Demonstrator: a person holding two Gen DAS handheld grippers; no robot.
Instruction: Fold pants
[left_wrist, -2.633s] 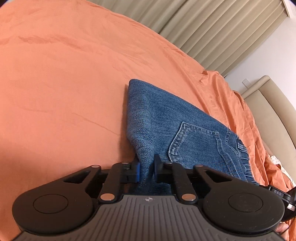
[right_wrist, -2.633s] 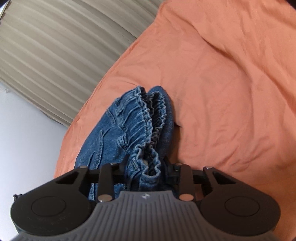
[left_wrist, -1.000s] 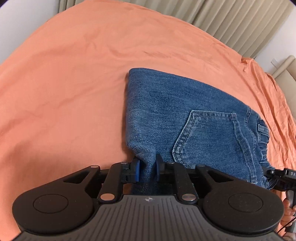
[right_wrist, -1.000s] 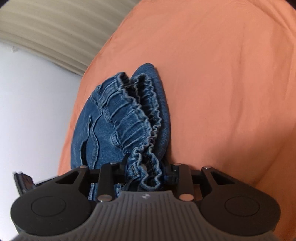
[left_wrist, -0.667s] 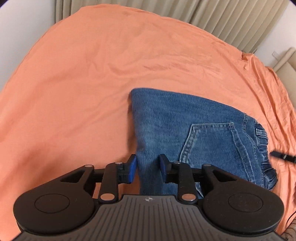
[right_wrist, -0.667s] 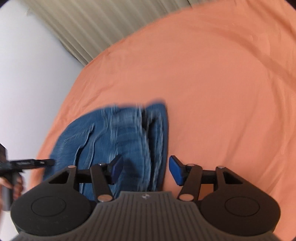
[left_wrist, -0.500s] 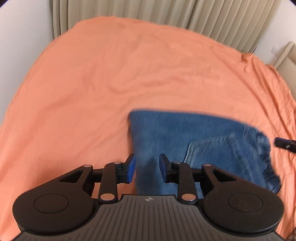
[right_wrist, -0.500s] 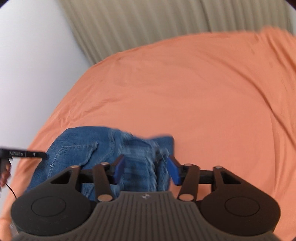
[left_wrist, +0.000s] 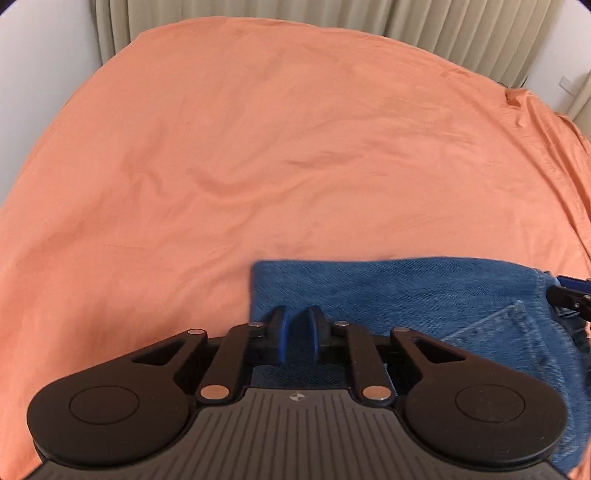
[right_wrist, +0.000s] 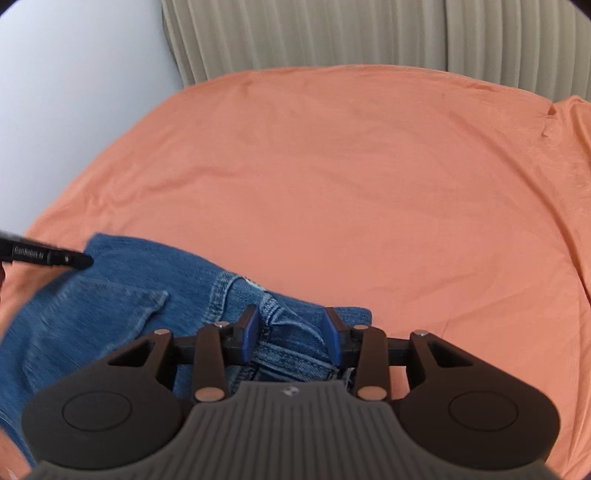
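The folded blue denim pants (left_wrist: 424, 295) lie flat on the orange bedsheet (left_wrist: 258, 147), back pocket up. My left gripper (left_wrist: 296, 325) hovers over their left folded edge, its jaws a small gap apart with nothing between them. In the right wrist view the pants (right_wrist: 110, 306) fill the lower left, with the gathered waistband under my right gripper (right_wrist: 290, 325), which is open wide and empty above it. The tip of the left gripper (right_wrist: 51, 256) shows at the left edge.
The orange sheet (right_wrist: 369, 184) covers the whole bed. Beige pleated curtains (right_wrist: 332, 33) hang behind the far edge, with a white wall (right_wrist: 74, 74) at left. The right gripper's tip (left_wrist: 570, 295) pokes in at the right edge of the left wrist view.
Both grippers have let go of the pants and pulled back and up. The pants now lie flat on the sheet. The left jaws have narrowed a little since opening.
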